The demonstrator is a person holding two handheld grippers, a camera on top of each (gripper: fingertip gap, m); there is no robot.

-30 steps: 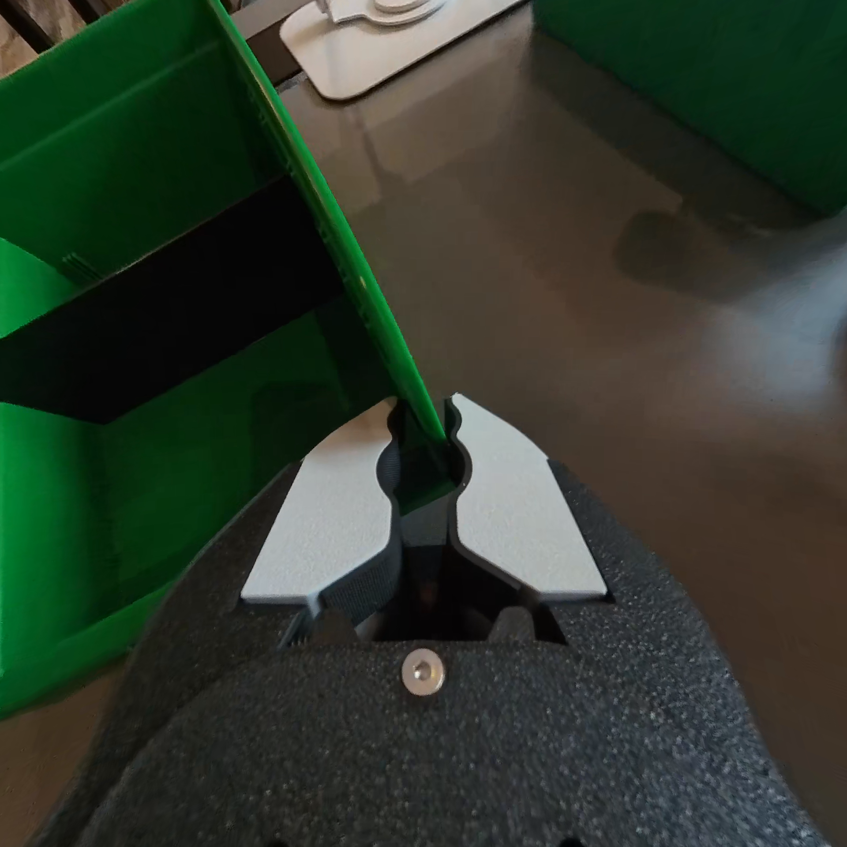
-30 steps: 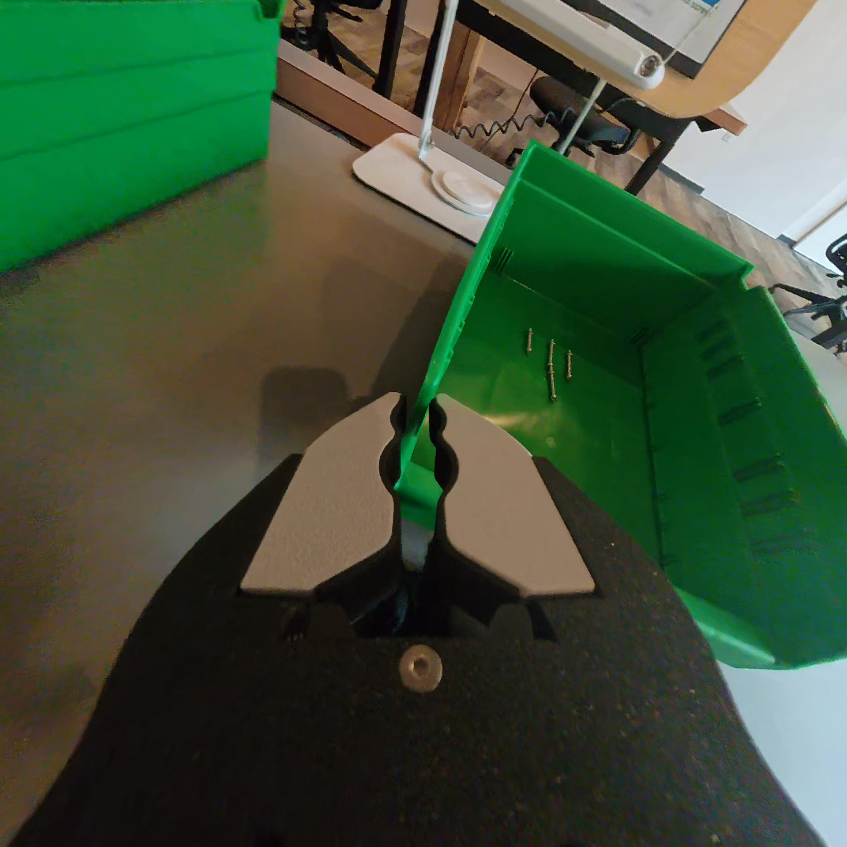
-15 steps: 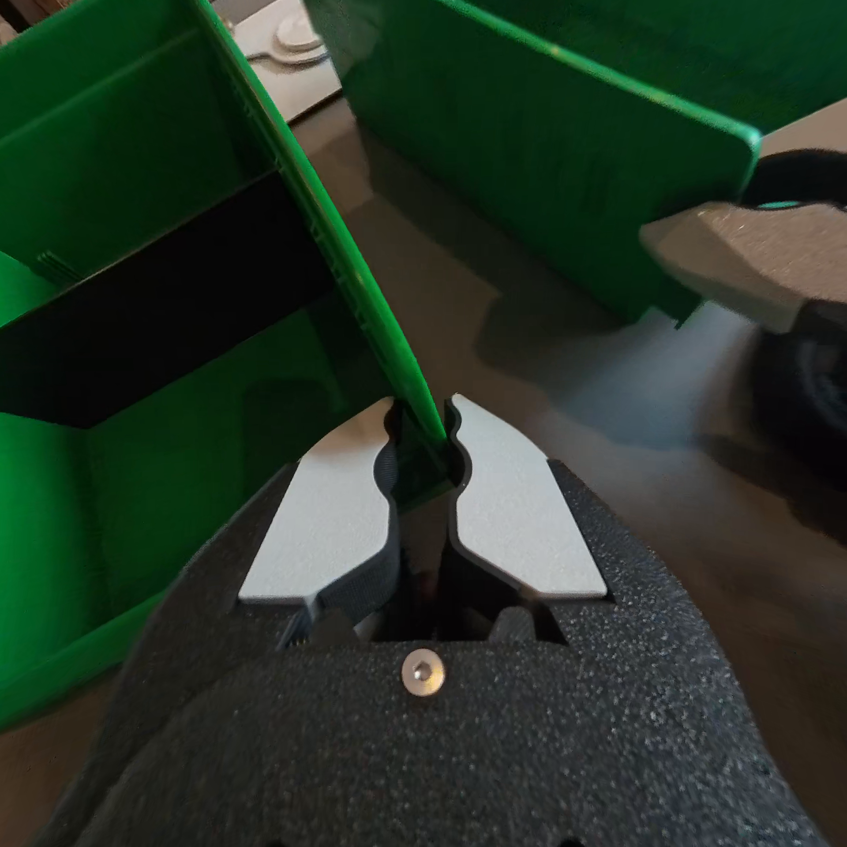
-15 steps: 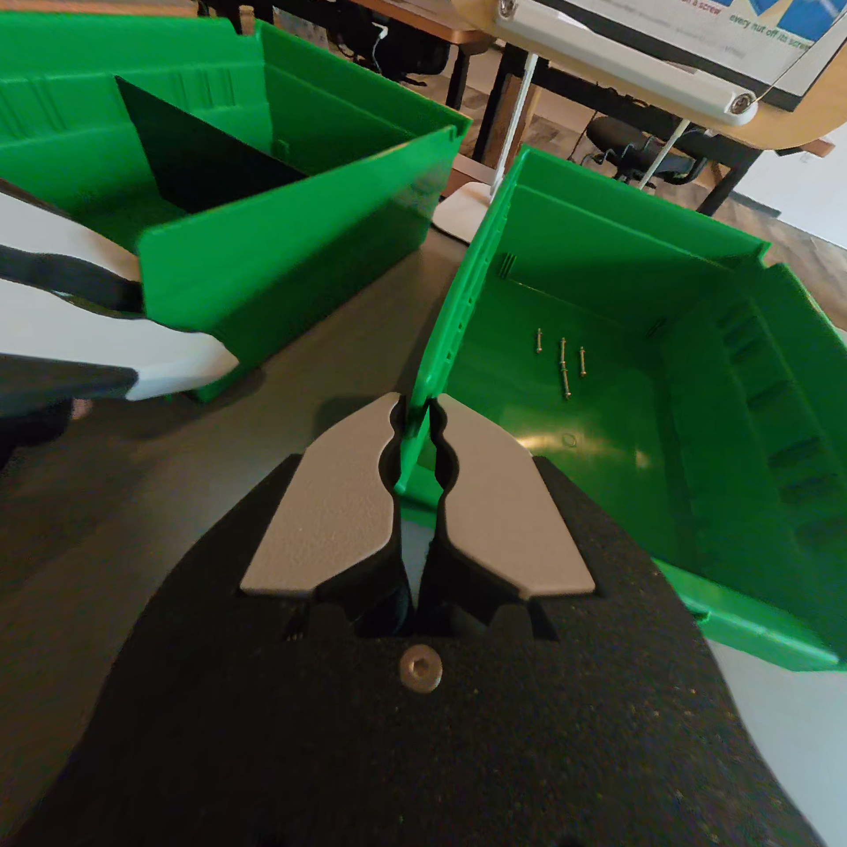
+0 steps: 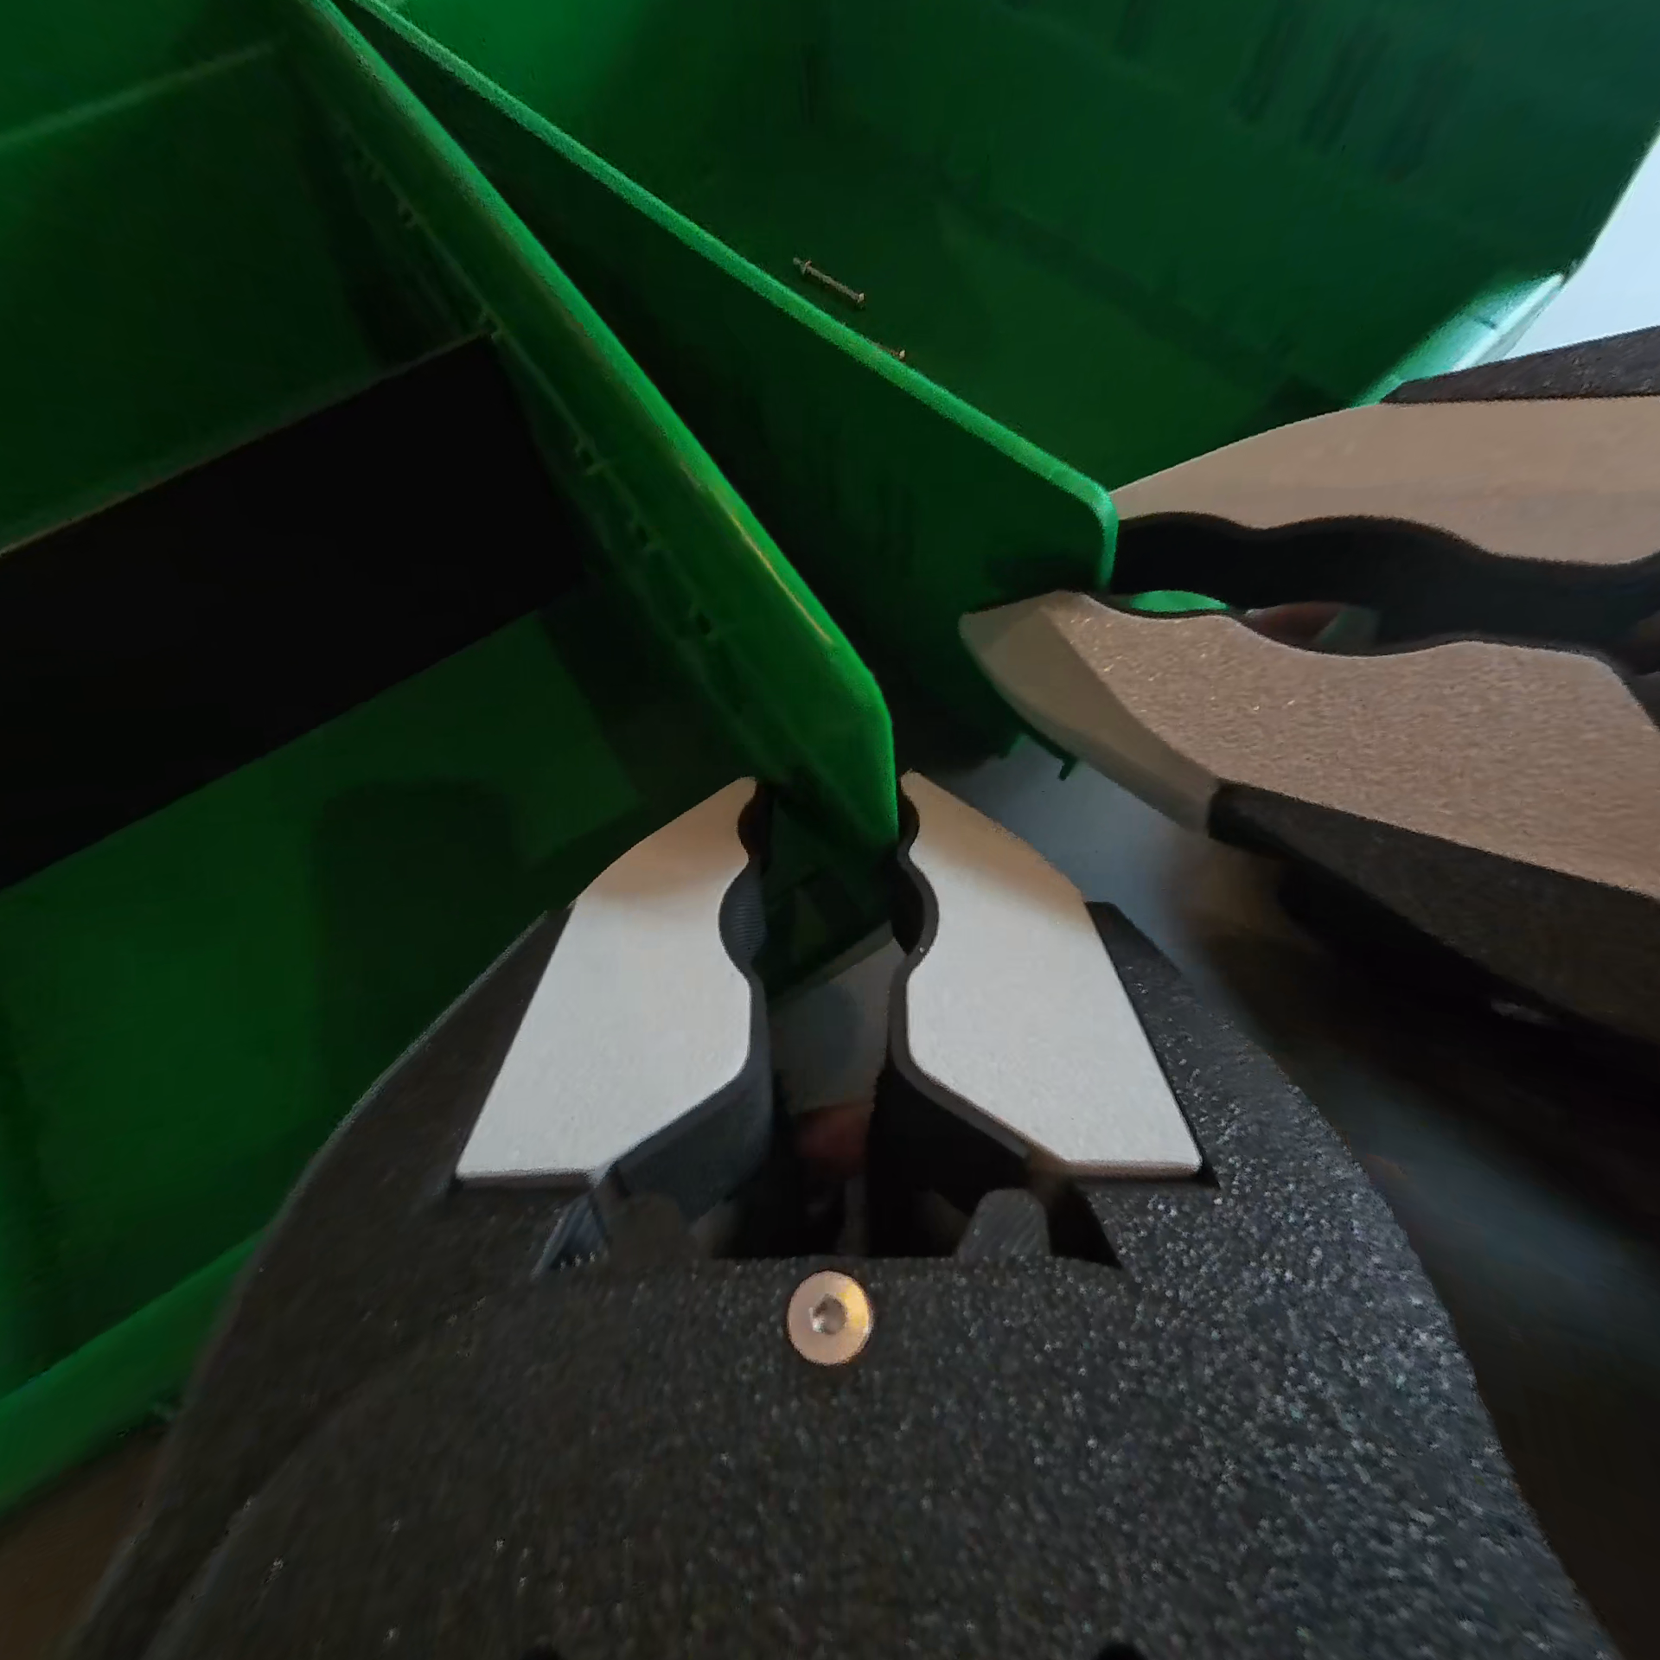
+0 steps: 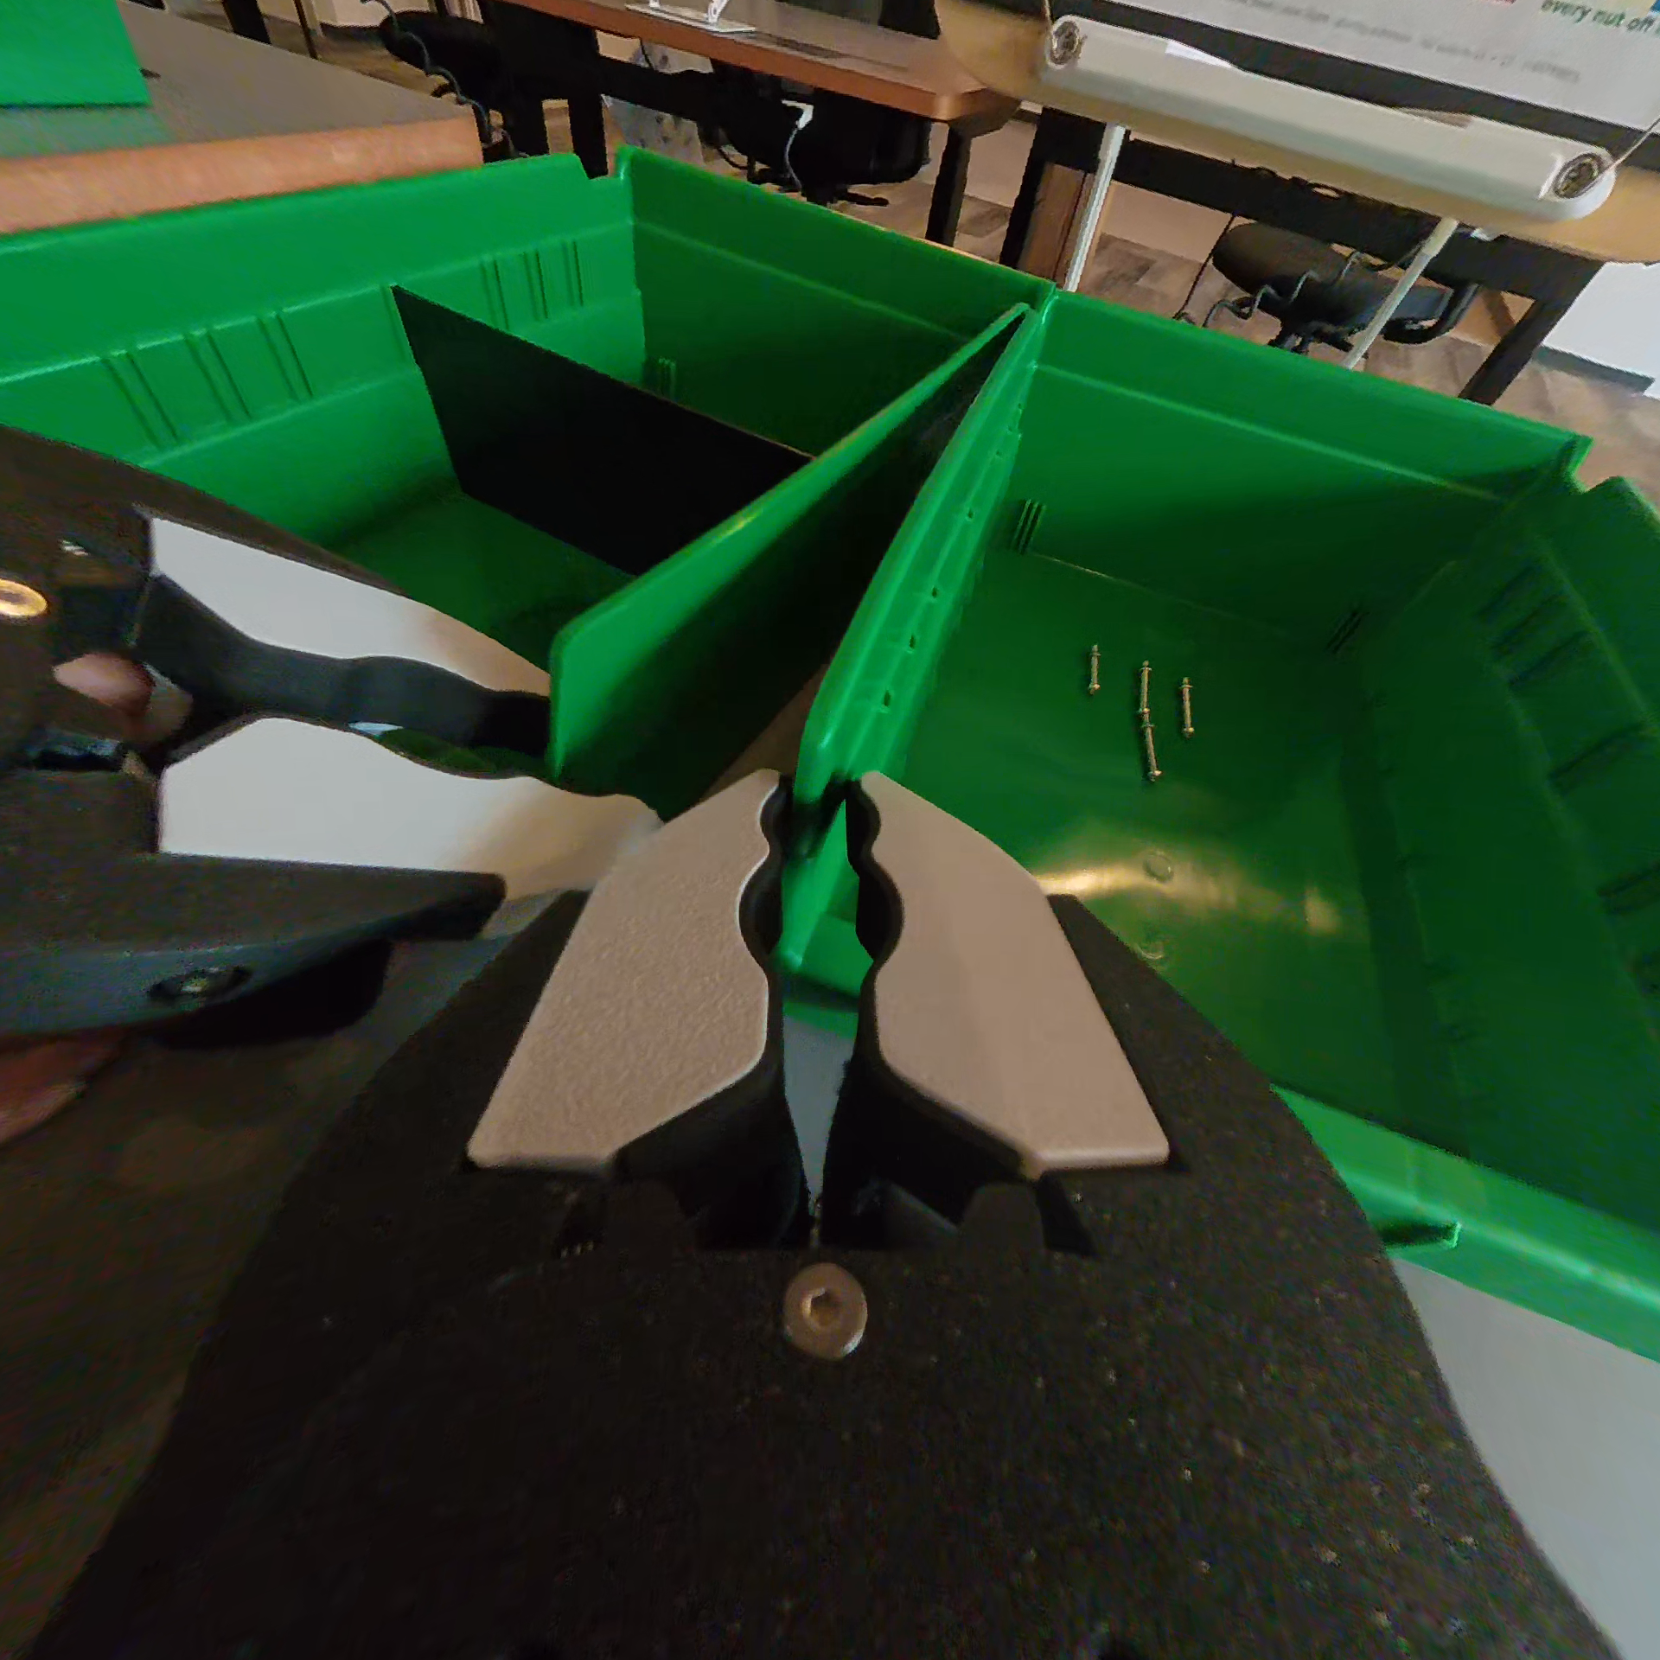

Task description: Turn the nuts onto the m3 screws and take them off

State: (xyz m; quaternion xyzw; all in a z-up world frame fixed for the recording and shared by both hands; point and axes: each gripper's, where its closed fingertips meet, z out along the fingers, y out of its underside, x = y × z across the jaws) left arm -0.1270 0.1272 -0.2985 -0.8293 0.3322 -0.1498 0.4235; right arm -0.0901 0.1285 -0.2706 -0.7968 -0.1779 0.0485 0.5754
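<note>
My left gripper (image 5: pixel 826 808) straddles the near corner of the side wall of a green bin (image 5: pixel 269 988) with a black divider (image 5: pixel 269 557). Its fingers stand a little apart; the wall leans on the right finger, with a dark gap at the left pad. It also shows in the right wrist view (image 6: pixel 503 728). My right gripper (image 6: pixel 817 808) is shut on the wall corner of a second green bin (image 6: pixel 898 629). Several screws with nuts (image 6: pixel 1145 710) lie on that bin's floor. The two bins stand side by side, walls almost touching. The right gripper also shows in the left wrist view (image 5: pixel 1105 575).
The bins sit on a grey table (image 6: pixel 1527 1482). A white lamp arm (image 6: pixel 1302 135) hangs over the far right. Desks and office chairs stand beyond the table. A person's hand (image 6: pixel 99 683) shows behind the left gripper.
The two bins have been drawn together until their walls nearly meet. My left fingers have spread wider around the wall. My right gripper keeps its grip.
</note>
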